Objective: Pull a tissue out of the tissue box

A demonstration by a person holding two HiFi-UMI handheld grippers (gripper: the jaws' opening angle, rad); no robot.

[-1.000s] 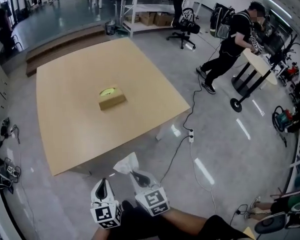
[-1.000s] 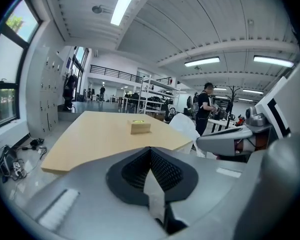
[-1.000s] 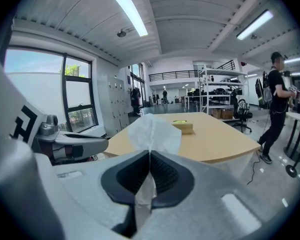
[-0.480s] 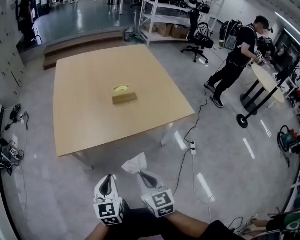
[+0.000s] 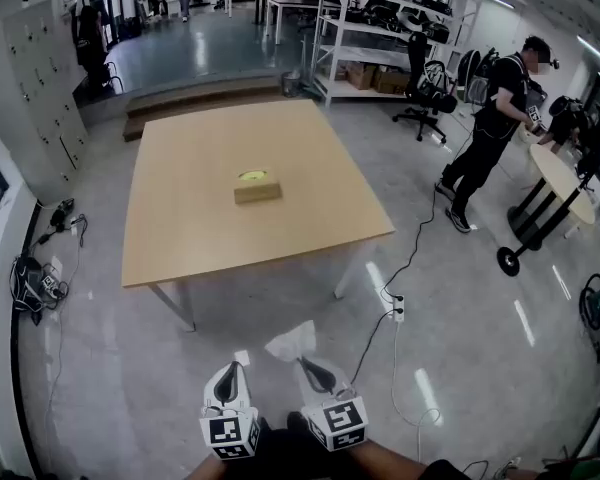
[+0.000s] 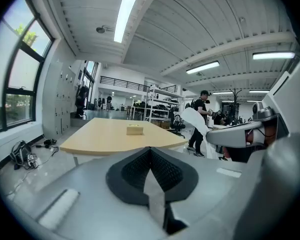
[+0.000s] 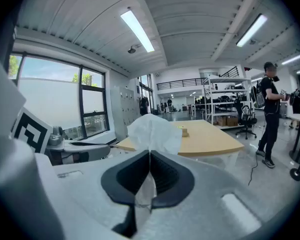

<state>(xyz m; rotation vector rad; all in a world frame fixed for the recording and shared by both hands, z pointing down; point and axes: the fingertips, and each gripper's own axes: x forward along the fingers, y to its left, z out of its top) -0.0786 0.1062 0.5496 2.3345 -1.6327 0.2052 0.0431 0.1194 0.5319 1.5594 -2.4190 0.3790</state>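
Observation:
The tan tissue box (image 5: 257, 189) with a green-rimmed opening sits near the middle of the wooden table (image 5: 180, 238), far ahead of both grippers. My right gripper (image 5: 302, 361) is shut on a white tissue (image 5: 292, 341), which fans out above its jaws over the floor. The right gripper view shows the tissue (image 7: 152, 131) bunched between the closed jaws of the right gripper (image 7: 149, 153), with the box (image 7: 184, 132) small beyond. My left gripper (image 5: 232, 366) is beside it, its jaws together with nothing in them. In the left gripper view the left gripper (image 6: 150, 150) faces the box (image 6: 135, 129).
A person (image 5: 495, 118) stands at the right by a small round table (image 5: 558, 183). A cable and power strip (image 5: 397, 308) lie on the floor near the table's right corner. Cables (image 5: 35, 278) lie along the left wall. Shelves (image 5: 380, 48) and an office chair (image 5: 427, 98) stand behind.
Both grippers and the view have drawn back from the table, so the table and box look smaller and farther off. The tissue stays in the right gripper.

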